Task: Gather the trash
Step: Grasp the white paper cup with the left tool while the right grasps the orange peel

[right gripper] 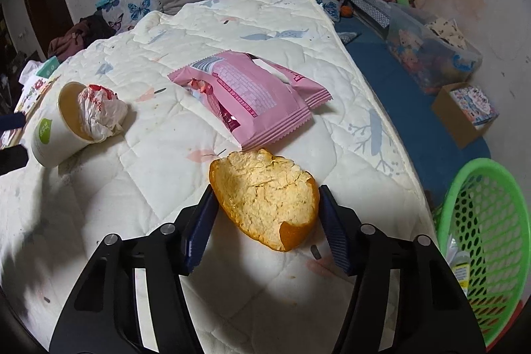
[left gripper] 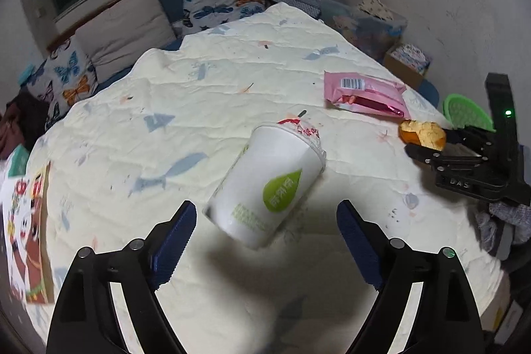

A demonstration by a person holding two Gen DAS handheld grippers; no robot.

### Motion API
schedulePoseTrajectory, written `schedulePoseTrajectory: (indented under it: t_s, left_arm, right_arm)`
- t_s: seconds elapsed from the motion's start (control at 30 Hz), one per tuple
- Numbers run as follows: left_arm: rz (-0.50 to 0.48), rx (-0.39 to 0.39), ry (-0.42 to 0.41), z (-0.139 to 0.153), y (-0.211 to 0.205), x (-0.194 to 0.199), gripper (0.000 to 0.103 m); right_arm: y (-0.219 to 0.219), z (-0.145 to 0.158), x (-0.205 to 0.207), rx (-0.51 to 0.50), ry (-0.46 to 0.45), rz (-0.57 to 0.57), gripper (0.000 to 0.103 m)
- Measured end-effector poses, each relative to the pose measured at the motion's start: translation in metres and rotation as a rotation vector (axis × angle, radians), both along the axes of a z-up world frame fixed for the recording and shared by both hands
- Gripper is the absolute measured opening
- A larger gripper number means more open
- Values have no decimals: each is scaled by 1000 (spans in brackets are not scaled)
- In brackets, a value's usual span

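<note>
While the left claw gapes wide just short of a tipped white paper cup, the right claw brackets a torn orange peel, contact unclear. Both items lie on the cream quilted bed; a pink foil wrapper lies beyond the peel, a green plastic basket beside the bed.

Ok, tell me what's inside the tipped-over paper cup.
A crumpled white wrapper with red print fills the mouth of the paper cup and spills onto the quilt. Part of the tan inner wall shows; the wrapper hides the cup's bottom and anything beneath.
</note>
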State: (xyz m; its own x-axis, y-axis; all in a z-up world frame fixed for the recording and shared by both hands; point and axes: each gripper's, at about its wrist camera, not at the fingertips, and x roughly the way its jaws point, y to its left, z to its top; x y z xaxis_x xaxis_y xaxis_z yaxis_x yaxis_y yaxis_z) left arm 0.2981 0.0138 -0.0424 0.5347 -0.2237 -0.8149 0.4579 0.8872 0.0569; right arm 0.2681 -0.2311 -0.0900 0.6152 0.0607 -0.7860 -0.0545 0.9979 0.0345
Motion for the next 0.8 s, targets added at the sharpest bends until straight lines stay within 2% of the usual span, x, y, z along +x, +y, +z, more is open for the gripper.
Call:
schedulePoseTrajectory:
  t_s: [0.13,0.53,0.8]
  left_arm:
    - [-46,7,31,-9,-4,13,85]
    - [-56,-8,102,-37,-5,40,85]
    - [-84,8,90,-40,-9,36,73]
  right_arm:
    - [-2,2,0,14,0,1,54]
    - [-5,6,-11,55,-2,2,47]
    - [-8,5,-15,79,11,9,47]
